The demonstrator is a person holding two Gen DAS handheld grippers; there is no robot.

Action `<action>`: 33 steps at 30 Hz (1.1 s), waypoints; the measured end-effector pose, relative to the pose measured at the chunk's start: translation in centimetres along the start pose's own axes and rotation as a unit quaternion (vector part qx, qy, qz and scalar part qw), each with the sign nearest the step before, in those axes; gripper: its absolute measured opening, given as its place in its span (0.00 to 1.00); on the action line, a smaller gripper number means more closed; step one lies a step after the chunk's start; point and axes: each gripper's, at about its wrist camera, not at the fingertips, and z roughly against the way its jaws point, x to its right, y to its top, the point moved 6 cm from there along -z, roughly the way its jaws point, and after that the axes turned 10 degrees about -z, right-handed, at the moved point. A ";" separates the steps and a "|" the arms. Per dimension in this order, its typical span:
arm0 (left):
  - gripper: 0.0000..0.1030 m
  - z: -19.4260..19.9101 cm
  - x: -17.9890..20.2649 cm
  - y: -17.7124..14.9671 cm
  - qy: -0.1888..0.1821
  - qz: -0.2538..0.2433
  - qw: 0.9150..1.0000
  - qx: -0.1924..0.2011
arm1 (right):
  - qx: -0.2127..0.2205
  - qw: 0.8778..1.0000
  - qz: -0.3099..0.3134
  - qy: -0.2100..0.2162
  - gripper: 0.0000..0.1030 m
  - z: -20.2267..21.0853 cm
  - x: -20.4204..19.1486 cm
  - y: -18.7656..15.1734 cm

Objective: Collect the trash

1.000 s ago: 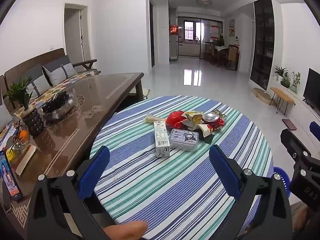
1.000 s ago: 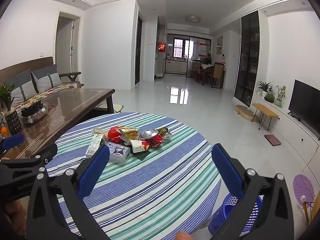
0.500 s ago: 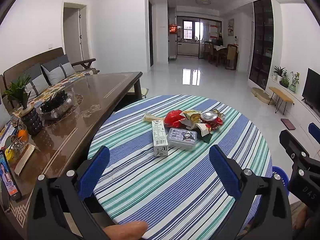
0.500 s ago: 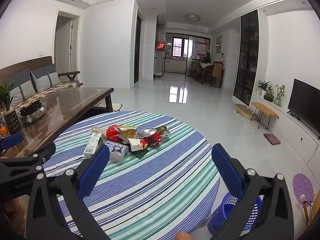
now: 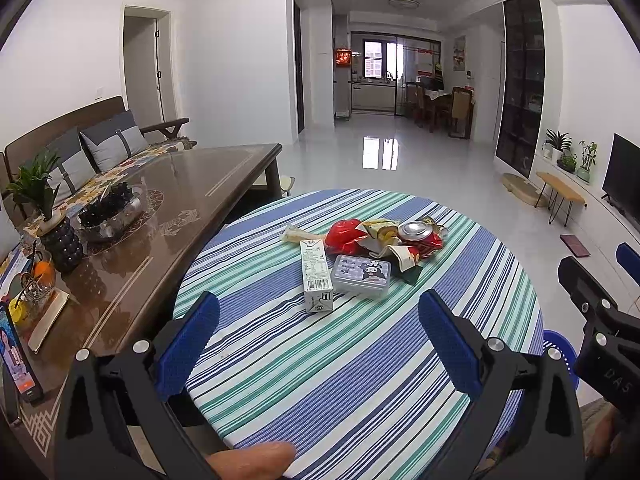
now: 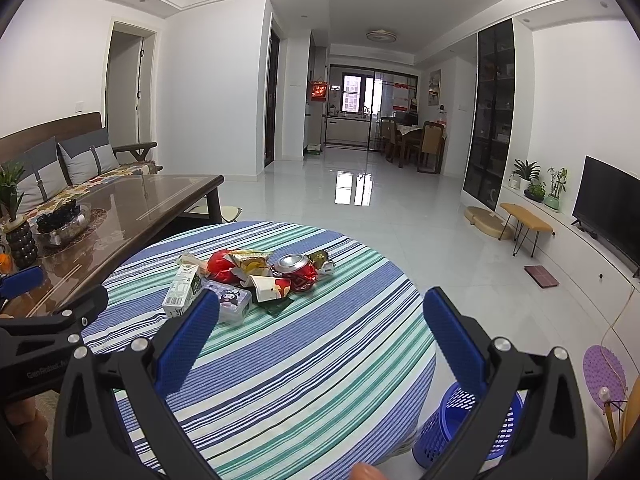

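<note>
The trash (image 5: 362,254) lies on the table (image 5: 360,360), at 12 o'clock from your left gripper (image 5: 318,330) and 11 o'clock from your right gripper (image 6: 320,326). Both jaws are wide, level, holding nothing.

Striped cloth tablecloth (image 5: 360,360), shiny metal can (image 5: 414,230), glossy wood table (image 5: 168,216).

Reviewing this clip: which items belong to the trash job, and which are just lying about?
Job: milk carton, crushed can, red wrapper, plastic box, blue basket.
Lying about: fruit bowl, potted plant, phone, television.
</note>
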 end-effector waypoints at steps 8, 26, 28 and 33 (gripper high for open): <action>0.95 -0.1 0.1 0.0 0.000 -0.001 1.000 -0.001 | 0.000 1.000 0.001 0.000 0.95 0.0 0.0 0.0; 0.95 0.0 0.8 0.2 0.000 -0.001 1.000 -0.002 | 0.000 1.000 0.001 -0.002 0.95 -0.1 0.9 0.0; 0.95 0.2 0.4 0.3 -0.001 -0.002 1.000 -0.002 | -0.001 1.000 0.001 -0.002 0.95 0.0 0.7 0.0; 0.95 0.1 0.6 0.3 -0.001 -0.003 1.000 -0.002 | -0.002 1.000 0.002 -0.001 0.95 -0.2 1.5 -0.1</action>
